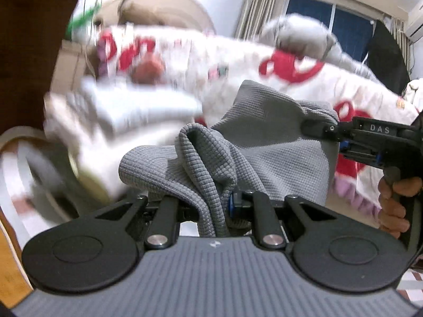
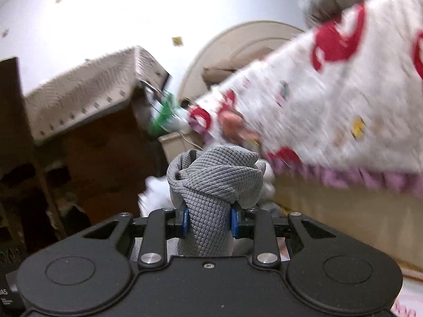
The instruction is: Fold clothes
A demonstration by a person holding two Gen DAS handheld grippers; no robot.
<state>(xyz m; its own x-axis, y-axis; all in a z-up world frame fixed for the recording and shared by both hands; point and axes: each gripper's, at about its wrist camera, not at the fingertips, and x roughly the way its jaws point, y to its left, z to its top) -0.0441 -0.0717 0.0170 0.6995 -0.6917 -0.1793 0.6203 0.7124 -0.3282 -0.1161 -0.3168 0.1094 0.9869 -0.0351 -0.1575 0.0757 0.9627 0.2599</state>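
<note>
The gray cloth is bumpy like a waffle, soft and bunched up, held in the air above the bed. The left gripper pinches one bunch, and the right gripper squeezes another. Only the left view shows the window. The blanket with red shapes looks blurry, maybe fluffy.

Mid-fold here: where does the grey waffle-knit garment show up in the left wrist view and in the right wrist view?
Left wrist view: grey garment fills the centre, bunched at the left gripper and stretched right to the right gripper.
Right wrist view: garment sits low centre, balled between the right gripper's blue-padded fingers.
Shared landmark: the white bedspread with red print.
</note>
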